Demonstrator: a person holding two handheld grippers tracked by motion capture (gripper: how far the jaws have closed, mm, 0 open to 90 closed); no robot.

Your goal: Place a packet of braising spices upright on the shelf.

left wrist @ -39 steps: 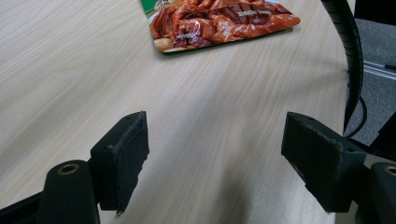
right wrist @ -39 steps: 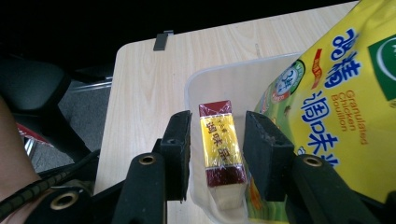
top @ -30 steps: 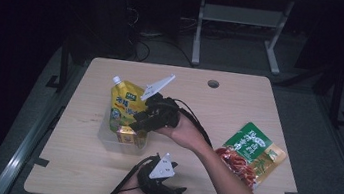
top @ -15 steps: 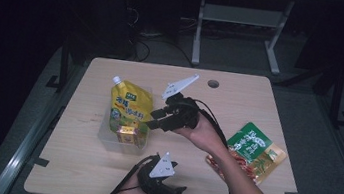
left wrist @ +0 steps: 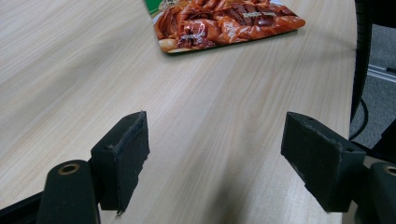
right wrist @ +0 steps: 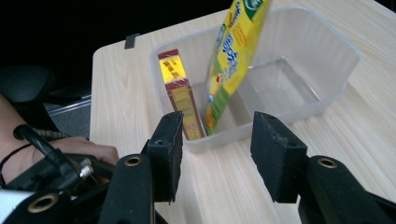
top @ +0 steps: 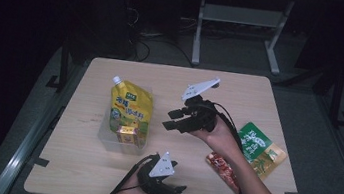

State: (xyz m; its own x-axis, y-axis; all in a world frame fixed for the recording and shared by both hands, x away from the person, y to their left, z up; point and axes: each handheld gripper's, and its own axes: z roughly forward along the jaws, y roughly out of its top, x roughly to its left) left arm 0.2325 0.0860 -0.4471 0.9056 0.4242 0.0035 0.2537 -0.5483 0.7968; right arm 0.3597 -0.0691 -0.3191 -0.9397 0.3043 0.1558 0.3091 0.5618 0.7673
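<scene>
Above the surface in the high view, the right hand-held gripper hangs part open and empty; the clear tub, holding the yellow pouch and small box, sits beside its tips. The left hand-held gripper rests nearer the person.

Left gripper view: jaws wide apart, nothing between; the red snack pack lies ahead.

Right gripper view: jaws have just been opening, empty; tub, pouch and box stand just ahead.
</scene>
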